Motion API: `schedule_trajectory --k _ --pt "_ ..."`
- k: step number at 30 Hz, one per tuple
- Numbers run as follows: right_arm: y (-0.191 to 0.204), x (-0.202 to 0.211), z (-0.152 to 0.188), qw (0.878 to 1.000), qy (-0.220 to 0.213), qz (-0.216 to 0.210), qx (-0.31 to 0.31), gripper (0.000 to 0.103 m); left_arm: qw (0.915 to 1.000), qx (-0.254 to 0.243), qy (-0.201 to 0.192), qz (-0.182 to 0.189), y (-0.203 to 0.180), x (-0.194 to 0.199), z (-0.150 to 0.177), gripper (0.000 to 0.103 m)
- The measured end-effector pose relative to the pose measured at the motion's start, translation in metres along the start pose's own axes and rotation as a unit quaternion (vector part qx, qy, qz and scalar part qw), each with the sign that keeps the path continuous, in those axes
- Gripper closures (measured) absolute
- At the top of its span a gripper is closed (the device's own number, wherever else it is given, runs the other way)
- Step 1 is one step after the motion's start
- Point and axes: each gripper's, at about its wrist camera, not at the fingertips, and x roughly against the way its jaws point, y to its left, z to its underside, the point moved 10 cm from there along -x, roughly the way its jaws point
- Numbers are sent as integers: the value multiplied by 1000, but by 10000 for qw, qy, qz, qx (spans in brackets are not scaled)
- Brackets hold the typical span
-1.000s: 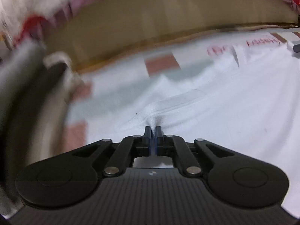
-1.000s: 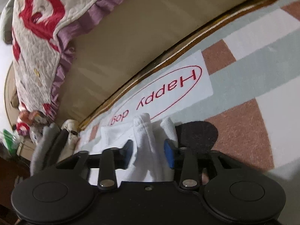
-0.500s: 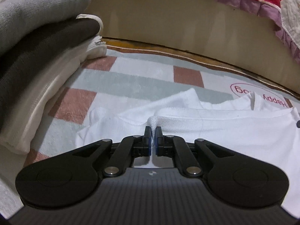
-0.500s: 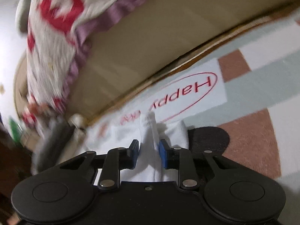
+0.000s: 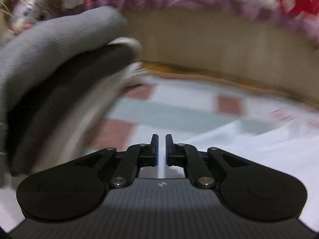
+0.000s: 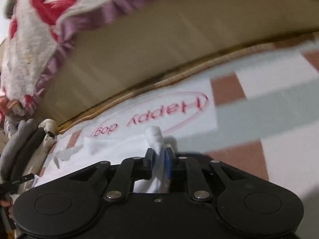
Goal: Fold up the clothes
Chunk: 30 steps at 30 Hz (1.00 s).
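Garment: a white garment [image 6: 119, 151] lies spread on a checked blanket [image 6: 269, 83] with pink, grey-green and white squares. One bunched end stands up as a white tuft just below the red "Happy dog" oval [image 6: 159, 111] printed on the blanket. In the left wrist view the same white cloth [image 5: 259, 155] fills the lower right, flat and smooth, though blurred.

Surroundings: a stack of folded clothes [image 5: 49, 75], grey over black over cream, sits at the left of the blanket. A tan upholstered side [image 6: 159, 39] rises behind, with a quilt [image 6: 39, 20] in white, red and purple frill draped over it.

Change from earlier frame: half a second ago the left hand-held gripper was pinched onto a fold of the white cloth; that fold is now out of its fingers and a narrow gap has appeared between them. The left view has gone from sharp to blurred. The right one has narrowed further on its tuft.

Left hand-held gripper [image 5: 161, 147]: fingers slightly parted, blue pads facing, nothing between them; it sits over the edge of the white cloth.

Right hand-held gripper [image 6: 159, 159]: clamped on the bunched white cloth, which passes between the fingers and pokes out above them.
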Motion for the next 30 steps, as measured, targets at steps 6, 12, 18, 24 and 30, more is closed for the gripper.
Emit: schedule_trajectory --k 6,12,18,24,30 --pt "-12 43 0 9867 290 -490 -1522 64 9772 -1138 538 1707 -144 4 11 52" --pt "7 41 19 9955 713 -219 -587 74 9476 -1943 1002 2329 -263 -31 35 51" --pt "3 27 27 9963 857 80 2 71 9374 -1666 1413 2711 -314 -54 44 46" --pt "7 19 29 9950 932 147 338 69 9292 -2479 905 2587 -329 -51 53 103" --pt "9 11 31 9926 1005 211 646 85 9485 -2182 431 2256 -314 -43 28 103"
